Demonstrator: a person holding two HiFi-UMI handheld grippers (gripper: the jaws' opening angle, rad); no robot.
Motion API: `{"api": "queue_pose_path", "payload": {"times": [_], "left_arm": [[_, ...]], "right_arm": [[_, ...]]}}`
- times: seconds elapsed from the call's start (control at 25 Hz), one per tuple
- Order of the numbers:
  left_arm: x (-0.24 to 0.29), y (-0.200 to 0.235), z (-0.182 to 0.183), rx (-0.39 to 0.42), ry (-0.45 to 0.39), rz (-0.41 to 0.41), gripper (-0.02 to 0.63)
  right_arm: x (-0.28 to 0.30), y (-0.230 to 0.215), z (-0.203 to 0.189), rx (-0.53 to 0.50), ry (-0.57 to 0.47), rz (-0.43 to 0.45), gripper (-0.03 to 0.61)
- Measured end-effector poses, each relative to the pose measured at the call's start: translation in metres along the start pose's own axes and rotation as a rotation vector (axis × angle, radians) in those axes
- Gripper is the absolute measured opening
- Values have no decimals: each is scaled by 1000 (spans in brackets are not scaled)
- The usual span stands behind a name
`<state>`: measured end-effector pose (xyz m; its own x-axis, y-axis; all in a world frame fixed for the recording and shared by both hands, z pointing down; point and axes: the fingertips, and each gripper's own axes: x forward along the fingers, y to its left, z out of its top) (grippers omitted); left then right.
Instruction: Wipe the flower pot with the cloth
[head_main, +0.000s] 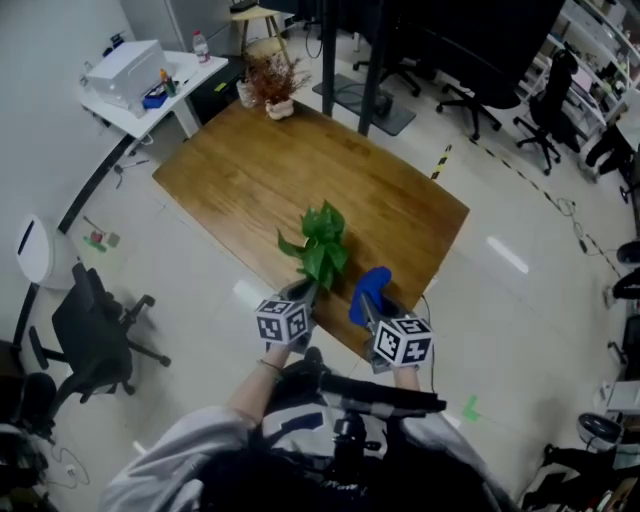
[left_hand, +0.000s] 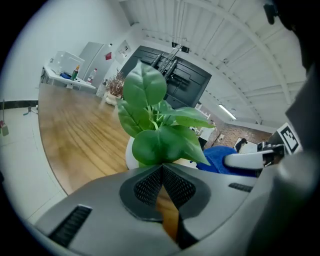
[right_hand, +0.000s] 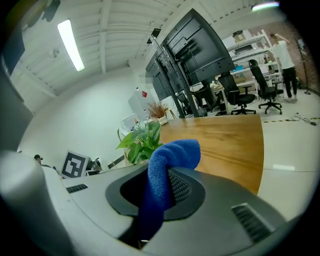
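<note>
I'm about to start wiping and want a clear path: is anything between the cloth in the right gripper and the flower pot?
Nothing visible stands between them. The cloth, clamped in the right gripper, sits close beside the white flower pot. Only the plant's own leaves overhang the pot's rim from above.

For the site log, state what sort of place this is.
Probably an open-plan office or lab: rolling office chairs, a white desk against the wall, big dark screens on stands, and the wooden table out on the open floor.
</note>
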<state>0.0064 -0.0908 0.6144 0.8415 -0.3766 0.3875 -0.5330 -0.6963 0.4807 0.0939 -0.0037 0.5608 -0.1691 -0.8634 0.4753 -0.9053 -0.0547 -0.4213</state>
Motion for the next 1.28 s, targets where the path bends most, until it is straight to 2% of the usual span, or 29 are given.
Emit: {"api": "queue_pose_path", "payload": {"times": [0.16, 0.4, 0.48, 0.6, 0.72, 1.0, 1.28], "left_arm": [[13, 10, 7, -12, 3, -1, 6], [14, 22, 6, -60, 5, 15, 6], [14, 22, 2, -85, 2, 28, 6], [13, 19, 0, -118, -21, 48, 6], [13, 17, 8, -145, -80, 74, 6], [13, 30, 26, -204, -192, 176, 6], [13, 56, 39, -217, -229, 254, 6]], "right_arm": [[14, -6, 10, -44, 6, 3, 63], [33, -18, 7, -340, 151, -36, 63], [40, -26, 10, -381, 178, -30, 63], [52, -30, 22, -378, 170, 33, 63], [67, -29, 36, -382, 156, 123, 63], [109, -19, 45, -466, 205, 313, 63], [125, -10, 26, -396, 280, 421, 63]]}}
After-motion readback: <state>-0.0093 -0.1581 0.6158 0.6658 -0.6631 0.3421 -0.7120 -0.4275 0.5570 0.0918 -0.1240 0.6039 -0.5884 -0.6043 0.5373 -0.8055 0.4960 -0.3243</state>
